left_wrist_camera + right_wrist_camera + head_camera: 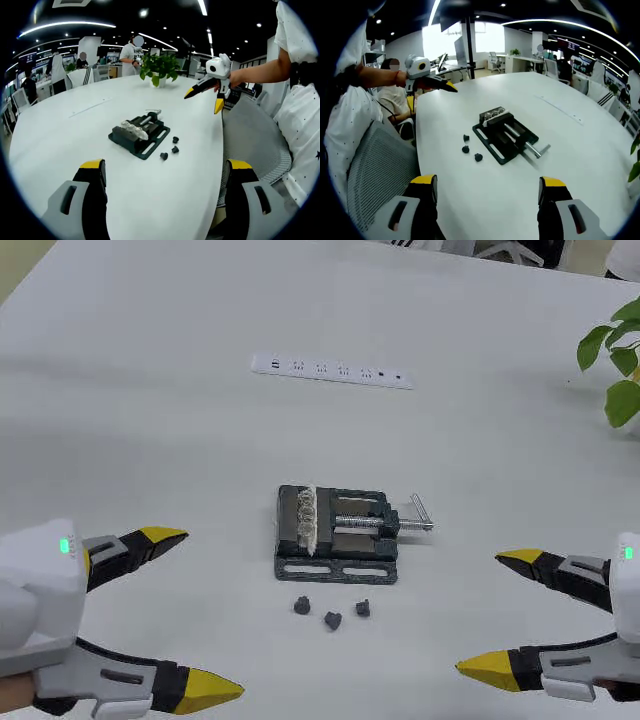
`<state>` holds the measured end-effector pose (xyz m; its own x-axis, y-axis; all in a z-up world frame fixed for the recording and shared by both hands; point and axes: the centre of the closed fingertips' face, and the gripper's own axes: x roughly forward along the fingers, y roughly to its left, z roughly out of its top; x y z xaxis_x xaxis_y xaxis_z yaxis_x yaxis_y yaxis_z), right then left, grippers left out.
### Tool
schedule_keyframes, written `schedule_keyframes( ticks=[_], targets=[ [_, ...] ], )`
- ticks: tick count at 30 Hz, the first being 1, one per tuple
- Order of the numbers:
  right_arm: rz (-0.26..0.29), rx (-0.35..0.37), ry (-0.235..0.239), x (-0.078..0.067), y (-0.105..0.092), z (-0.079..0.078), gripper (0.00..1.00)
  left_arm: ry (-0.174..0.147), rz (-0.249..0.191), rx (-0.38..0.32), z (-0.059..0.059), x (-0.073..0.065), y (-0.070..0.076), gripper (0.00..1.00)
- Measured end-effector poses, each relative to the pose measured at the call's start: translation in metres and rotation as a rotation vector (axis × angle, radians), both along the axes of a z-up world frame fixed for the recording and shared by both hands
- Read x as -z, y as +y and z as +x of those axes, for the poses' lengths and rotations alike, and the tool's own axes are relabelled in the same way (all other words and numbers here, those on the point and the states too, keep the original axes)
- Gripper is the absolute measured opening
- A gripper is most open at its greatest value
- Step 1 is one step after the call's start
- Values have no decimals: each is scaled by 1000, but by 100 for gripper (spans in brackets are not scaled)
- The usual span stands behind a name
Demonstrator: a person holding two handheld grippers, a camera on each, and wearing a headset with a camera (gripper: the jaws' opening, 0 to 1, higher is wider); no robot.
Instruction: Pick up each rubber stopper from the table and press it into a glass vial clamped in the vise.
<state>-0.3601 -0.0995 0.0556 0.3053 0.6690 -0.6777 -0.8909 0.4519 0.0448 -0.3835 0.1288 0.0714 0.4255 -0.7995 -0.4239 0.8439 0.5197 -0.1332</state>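
Note:
A black vise (338, 535) (137, 132) (506, 136) sits mid-table with several glass vials (306, 518) clamped in a row at its left end. Three dark rubber stoppers (302, 606) (333, 620) (362, 608) lie on the table just in front of it; they show in the left gripper view (169, 148) and in the right gripper view (469, 148). My left gripper (200, 610) (165, 172) is open and empty at the near left. My right gripper (490, 612) (487, 187) is open and empty at the near right. Both are well apart from the stoppers.
A white power strip (332, 370) lies farther back on the white table (150, 420). A potted plant (618, 365) stands at the far right edge. A grey mesh chair (375, 170) stands beside the table's near edge. People sit and stand in the background.

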Motion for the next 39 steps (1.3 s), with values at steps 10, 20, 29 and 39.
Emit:
schedule_keyframes(
  ticks=[10, 20, 29, 39],
  targets=[
    [8, -39, 7, 1, 14, 5, 77, 1, -2, -3, 1, 1, 1, 99],
    [10, -101, 38, 10, 32, 8, 67, 2, -5, -8, 3, 0, 1, 99],
    [17, -143, 69, 22, 43, 14, 55, 6, -7, -15, 6, 0, 1, 99],
    [14, -196, 92, 37, 61, 16, 41, 11, -7, -20, 9, 1, 1, 99]
  ],
)
